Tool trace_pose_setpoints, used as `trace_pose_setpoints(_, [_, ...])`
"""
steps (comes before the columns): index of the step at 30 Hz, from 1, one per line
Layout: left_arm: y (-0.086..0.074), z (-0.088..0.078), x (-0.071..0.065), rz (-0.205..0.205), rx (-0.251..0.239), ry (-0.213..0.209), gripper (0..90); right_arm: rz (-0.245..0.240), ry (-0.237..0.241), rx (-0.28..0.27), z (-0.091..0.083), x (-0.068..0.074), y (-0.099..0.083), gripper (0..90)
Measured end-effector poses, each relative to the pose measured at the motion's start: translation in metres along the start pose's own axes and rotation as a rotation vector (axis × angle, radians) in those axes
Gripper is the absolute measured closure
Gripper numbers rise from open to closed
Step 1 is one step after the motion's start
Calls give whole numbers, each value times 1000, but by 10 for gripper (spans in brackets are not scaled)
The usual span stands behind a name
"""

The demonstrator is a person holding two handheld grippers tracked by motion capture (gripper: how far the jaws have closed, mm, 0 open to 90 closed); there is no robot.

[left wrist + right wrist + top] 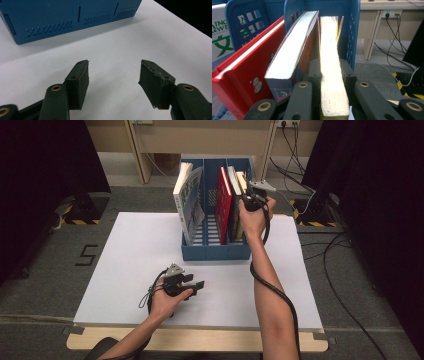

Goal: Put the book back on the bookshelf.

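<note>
Thin pale-edged book [333, 82] clamped between right gripper [331, 72] pads, standing in rightmost slot of blue plastic file rack [215, 251], beside white-edged book [292, 53] and red hardcover [242, 82]. Left gripper [113, 80] half open, holding nothing, over white board [120, 42].

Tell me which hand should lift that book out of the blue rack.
The right. The right gripper is already clamped on the book in the rack's rightmost slot, while the left gripper sits open on the white table, away from the rack.

Four books [189, 200] upright in one blue three-slot rack [215, 251]; two grippers; one white board [130, 270].
</note>
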State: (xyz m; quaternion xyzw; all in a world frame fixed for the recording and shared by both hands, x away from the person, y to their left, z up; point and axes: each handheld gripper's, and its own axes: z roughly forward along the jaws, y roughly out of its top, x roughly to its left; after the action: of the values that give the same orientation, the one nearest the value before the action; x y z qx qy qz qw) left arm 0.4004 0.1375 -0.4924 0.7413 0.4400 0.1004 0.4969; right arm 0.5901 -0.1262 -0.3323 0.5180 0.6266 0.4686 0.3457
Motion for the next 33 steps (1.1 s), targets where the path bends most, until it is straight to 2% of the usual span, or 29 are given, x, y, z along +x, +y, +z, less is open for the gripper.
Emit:
trace_pose_setpoints(8, [0,1,0,1,6,-2,400,6,18,-15,9,-4,-7,764])
trace_pose_setpoints(33, [-1,2,-1,2,10,-8,400,13,7,-32,22,-9,-5,762])
